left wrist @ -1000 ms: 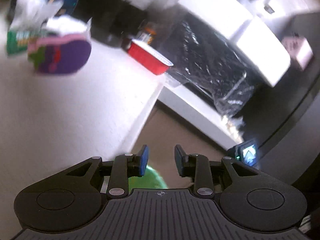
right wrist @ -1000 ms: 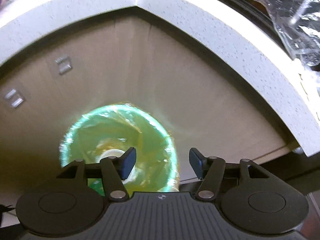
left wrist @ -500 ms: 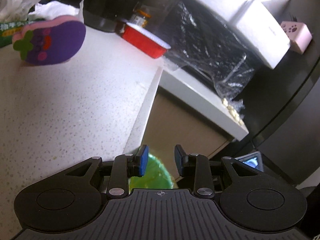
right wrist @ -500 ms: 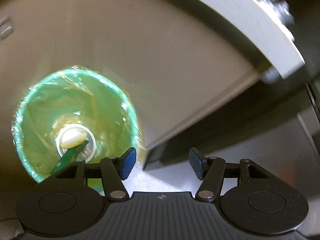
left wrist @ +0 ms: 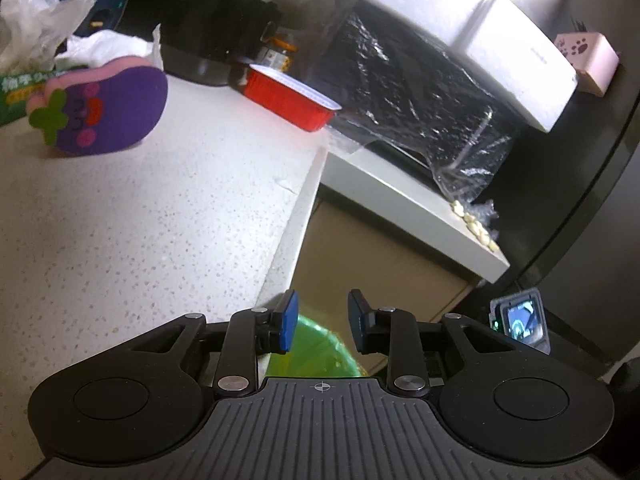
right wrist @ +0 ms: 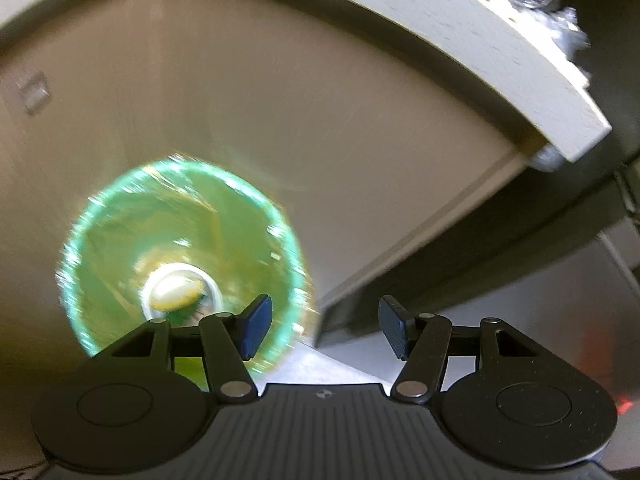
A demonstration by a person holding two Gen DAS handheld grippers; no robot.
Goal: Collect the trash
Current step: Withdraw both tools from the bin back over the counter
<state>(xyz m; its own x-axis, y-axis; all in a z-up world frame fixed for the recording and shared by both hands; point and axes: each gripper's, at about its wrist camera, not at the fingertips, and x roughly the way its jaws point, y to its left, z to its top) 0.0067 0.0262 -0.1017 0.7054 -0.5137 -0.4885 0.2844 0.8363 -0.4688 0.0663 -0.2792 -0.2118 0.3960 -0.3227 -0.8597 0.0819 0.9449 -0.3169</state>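
A green-lined trash bin (right wrist: 184, 256) stands on the floor below the counter edge, with a white cup and scraps at its bottom (right wrist: 176, 292). My right gripper (right wrist: 324, 328) hangs above and to the right of the bin, open and empty. My left gripper (left wrist: 322, 320) is open and empty over the counter's corner; a part of the bin (left wrist: 316, 348) shows between its fingers. A red foil tray (left wrist: 288, 96) and crumpled white tissue (left wrist: 108, 48) lie on the white counter (left wrist: 140, 216).
A purple eggplant-shaped sponge (left wrist: 104, 112) and a green tissue pack (left wrist: 20, 92) sit at the counter's left. A black plastic-wrapped appliance (left wrist: 420, 108) with white foam blocks (left wrist: 460, 28) stands on a lower shelf. Beige cabinet front (right wrist: 300, 120) rises behind the bin.
The left view has steadied and shifted a little down over the counter corner. The right gripper swung across the bin, which now sits left of centre and blurred.
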